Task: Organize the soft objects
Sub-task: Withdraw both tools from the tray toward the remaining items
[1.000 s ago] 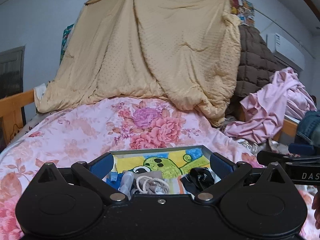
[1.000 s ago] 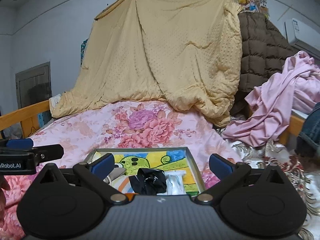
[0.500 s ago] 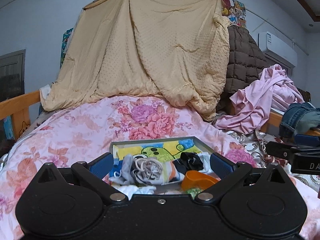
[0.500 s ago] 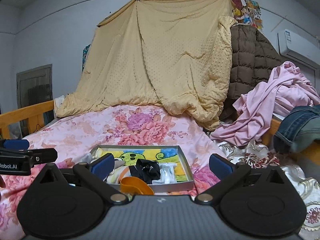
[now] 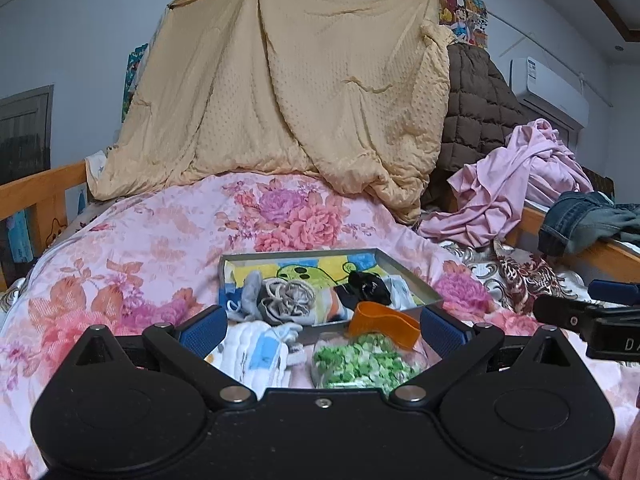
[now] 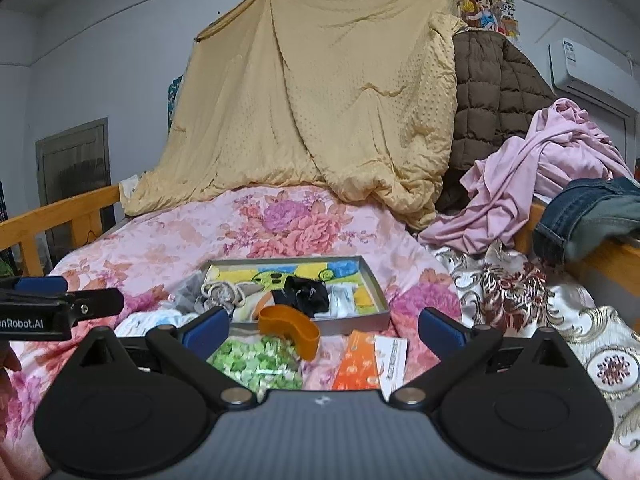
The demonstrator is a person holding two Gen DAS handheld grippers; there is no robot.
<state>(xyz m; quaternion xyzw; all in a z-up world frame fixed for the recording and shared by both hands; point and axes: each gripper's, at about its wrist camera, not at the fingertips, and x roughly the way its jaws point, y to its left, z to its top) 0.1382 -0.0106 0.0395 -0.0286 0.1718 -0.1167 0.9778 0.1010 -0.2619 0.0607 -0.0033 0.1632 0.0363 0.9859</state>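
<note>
- The left tongs (image 5: 322, 330) are spread wide and grasp nothing; they hang low over the near part of the bed, with a white and blue folded cloth (image 5: 256, 354) and a clear bag of green bits (image 5: 362, 364) showing between the blue fingertips (image 5: 202, 330)
- The right tongs (image 6: 324, 328) are likewise released and empty, just to the right of the left ones, above the same green bag and an orange packet (image 6: 358, 360) with a white slip beside it
- A shallow grey tray (image 5: 412, 280) with a cartoon-printed bottom lies on the floral pink quilt (image 5: 140, 248), just beyond both tongs
- Inside the tray sit a grey bundle with looped cord (image 5: 286, 296) on the left, a crumpled black fabric piece (image 5: 368, 286) right of the middle, and a small white item (image 6: 340, 300) further right
- An orange plastic scoop (image 6: 290, 326) leans over the tray's near rim, touching the green bag
- Behind, a tan blanket (image 5: 304, 92) hangs as a backdrop; a brown quilted coat (image 6: 492, 92), pink garments (image 6: 548, 164) and jeans (image 6: 588, 212) are piled to the right along the wooden bed rail
</note>
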